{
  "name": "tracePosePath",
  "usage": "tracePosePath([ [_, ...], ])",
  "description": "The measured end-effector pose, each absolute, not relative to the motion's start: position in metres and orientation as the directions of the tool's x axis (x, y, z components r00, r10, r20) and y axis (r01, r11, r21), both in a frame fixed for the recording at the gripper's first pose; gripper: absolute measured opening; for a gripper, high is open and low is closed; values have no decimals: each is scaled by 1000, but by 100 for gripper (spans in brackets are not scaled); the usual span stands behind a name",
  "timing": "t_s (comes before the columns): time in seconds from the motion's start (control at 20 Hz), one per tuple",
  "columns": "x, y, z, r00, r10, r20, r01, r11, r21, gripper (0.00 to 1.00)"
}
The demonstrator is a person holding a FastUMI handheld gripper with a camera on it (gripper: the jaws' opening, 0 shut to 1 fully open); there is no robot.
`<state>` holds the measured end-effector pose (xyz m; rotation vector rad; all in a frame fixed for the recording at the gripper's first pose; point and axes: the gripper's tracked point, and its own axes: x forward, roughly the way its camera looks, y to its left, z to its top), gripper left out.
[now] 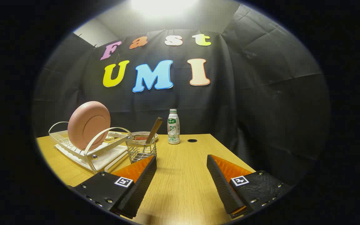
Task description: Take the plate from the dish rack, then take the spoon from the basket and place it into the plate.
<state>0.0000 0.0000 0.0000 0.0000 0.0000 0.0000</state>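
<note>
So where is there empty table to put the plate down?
The gripper is open over bare table, which runs on to the bottle and the small hole. It is crowded by the dish rack holding the plate and the basket with the spoon.

Your pink plate stands on edge in the white wire dish rack, tilted back, its underside toward you. Just right of the rack sits the round wire basket; your spoon stands in it with its brown handle leaning up and away from the rack.

Your gripper hangs with fingers spread, nothing between them.
</note>
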Motion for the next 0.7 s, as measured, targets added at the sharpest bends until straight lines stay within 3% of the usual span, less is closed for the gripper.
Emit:
tracePosePath([
  [0.3,10,-1,1,1000,-24,7,24,999,27,99],
  [0.7,22,-41,38,981,-130,145,141,988,-67,99],
])
